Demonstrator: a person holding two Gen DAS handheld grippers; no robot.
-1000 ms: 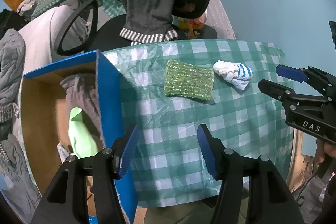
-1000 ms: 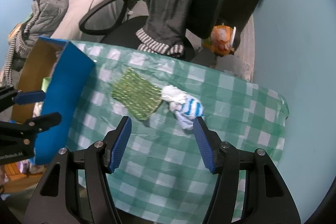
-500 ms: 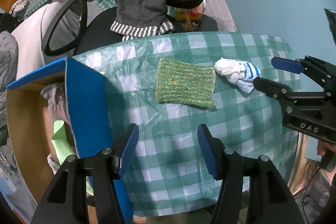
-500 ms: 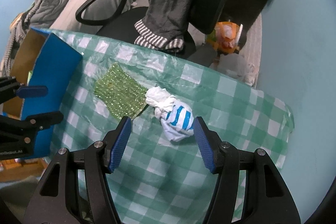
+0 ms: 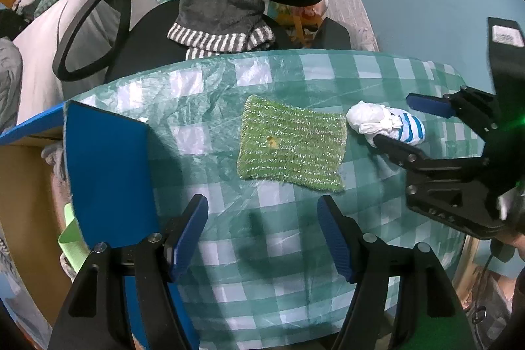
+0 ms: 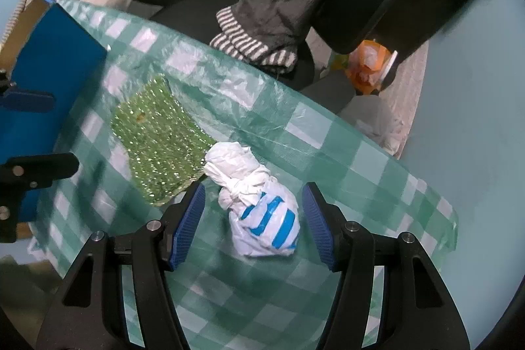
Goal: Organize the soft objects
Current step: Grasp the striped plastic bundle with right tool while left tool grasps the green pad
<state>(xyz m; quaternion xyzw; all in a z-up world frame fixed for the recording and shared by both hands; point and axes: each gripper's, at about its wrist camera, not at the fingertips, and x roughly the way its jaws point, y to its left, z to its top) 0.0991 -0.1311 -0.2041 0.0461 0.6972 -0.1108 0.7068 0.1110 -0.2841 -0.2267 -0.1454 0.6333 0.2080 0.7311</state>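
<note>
On the green-checked tablecloth [image 6: 331, 133], two soft things left to sort: knotted white bundle with blue stripes [image 6: 262, 212] and sparkly green knit cloth [image 5: 292, 143], lying edge to edge, the bundle's knotted end just touching the cloth's corner. Right gripper [image 6: 254, 218] pointing down over the bundle; jaws apart, nothing pressed, the striped fat end sitting between the two blue pads with a gap showing on each side. Bundle's long axis runs from the knot, up and toward the cloth, to the striped bulb, nearer my wrist, so roughly along my line of sight and across the closing line of the pads. Good for a pinch across the narrow way, I judge. Left gripper [image 5: 262, 232] also apart and holding nothing; its jaws have just been opening wider, only bare tablecloth between them. Green cloth lies ahead of the left jaws, its long side running crosswise to them, blue-sided cardboard box [image 5: 108, 173] just off to their left with clothing already inside. Right is clearly the nearer hand for the bundle, left for the cloth. Reckon the coming move is a short drop and close on the striped end; risk is nipping the tablecloth plastic with it.
</note>
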